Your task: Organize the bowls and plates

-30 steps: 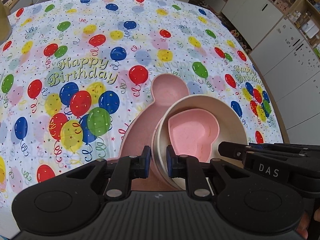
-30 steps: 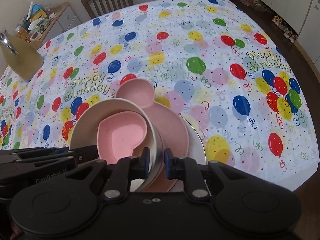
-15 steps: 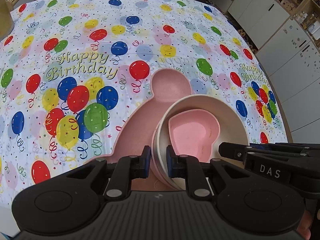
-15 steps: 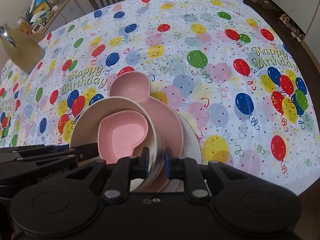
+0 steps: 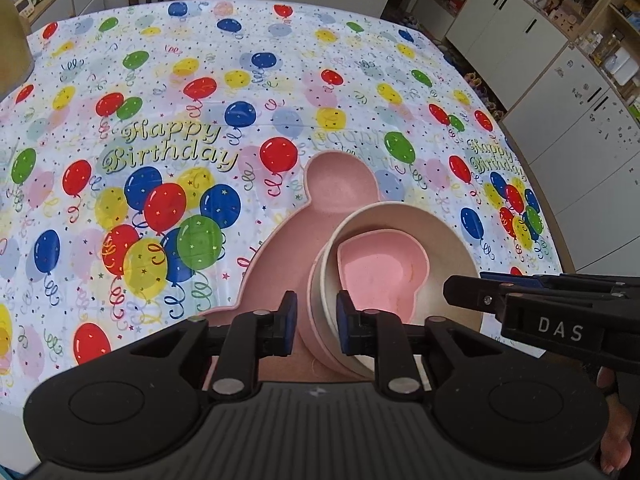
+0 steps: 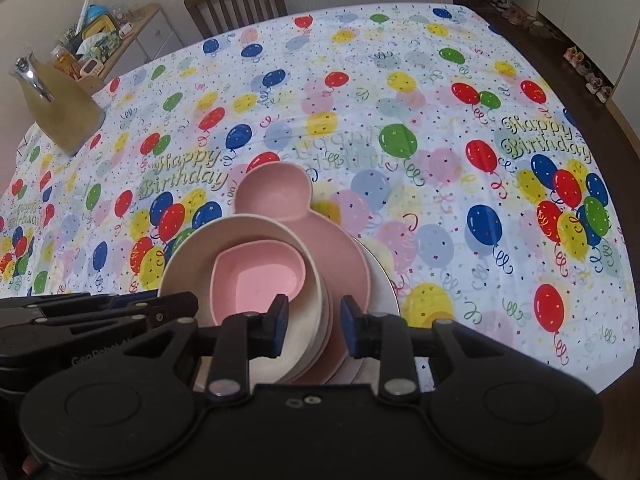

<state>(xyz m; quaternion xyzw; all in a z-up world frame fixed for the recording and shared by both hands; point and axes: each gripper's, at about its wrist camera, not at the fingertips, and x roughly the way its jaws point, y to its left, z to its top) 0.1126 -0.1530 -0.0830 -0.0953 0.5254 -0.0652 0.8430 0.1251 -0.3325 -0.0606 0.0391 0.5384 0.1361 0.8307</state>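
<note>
Balloon-print birthday tablecloth [image 6: 440,128] covers the table. Left gripper [image 5: 313,320] straddles the cream bowl [image 5: 448,240] rim, jaws narrowly parted; right gripper [image 6: 314,326] likewise spans its opposite rim with a visible gap. A small pink bowl [image 6: 260,276] nests inside, atop a pink bear-shaped plate [image 6: 276,188] and white plate [image 6: 386,280]. Beyond, a pitcher [image 6: 60,112] and chair [image 6: 236,0].

Tablecloth [image 6: 360,128]: thin glossy plastic sheet, creased, balloon print. Pink plate [image 6: 332,256], pink bowl [image 6: 260,280], cream bowl [image 6: 192,264]: matt, faintly grainy. Left gripper [image 5: 312,316] and right gripper [image 6: 314,322]: matt black plastic, blue pads [image 6: 282,316]. Chair [image 6: 236,0]: wood.
</note>
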